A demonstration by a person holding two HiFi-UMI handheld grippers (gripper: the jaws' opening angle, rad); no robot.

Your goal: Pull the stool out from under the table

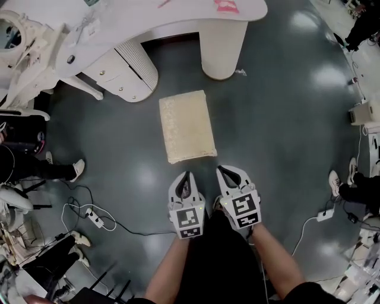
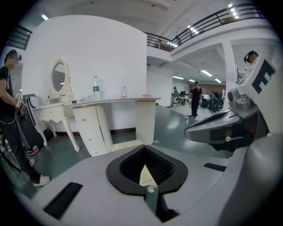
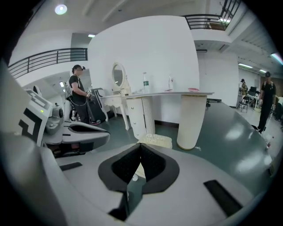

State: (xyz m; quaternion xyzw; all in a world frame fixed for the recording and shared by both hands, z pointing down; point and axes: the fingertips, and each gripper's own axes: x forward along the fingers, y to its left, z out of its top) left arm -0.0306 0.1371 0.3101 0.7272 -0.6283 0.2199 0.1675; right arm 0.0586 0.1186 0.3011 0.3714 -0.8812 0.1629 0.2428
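The cream cushioned stool [image 1: 187, 126] stands on the dark floor, out in front of the white dressing table [image 1: 178, 15]. The same stool [image 3: 155, 141] shows just beyond the right jaws, and a sliver of the stool [image 2: 126, 145] peeks above the left jaws. Both grippers hover side by side just short of the stool's near edge. My left gripper [image 1: 184, 179] is shut with nothing in it. My right gripper [image 1: 229, 173] is shut and empty too. In the left gripper view the left gripper [image 2: 146, 170] points at the table's drawer unit [image 2: 90, 128].
A round table pedestal [image 1: 224, 47] stands behind the stool on the right, the drawer unit [image 1: 127, 71] on the left. A second vanity with an oval mirror [image 2: 58, 77] is further left. Cables and a power strip [image 1: 95, 218] lie on the floor at left. People stand around the edges.
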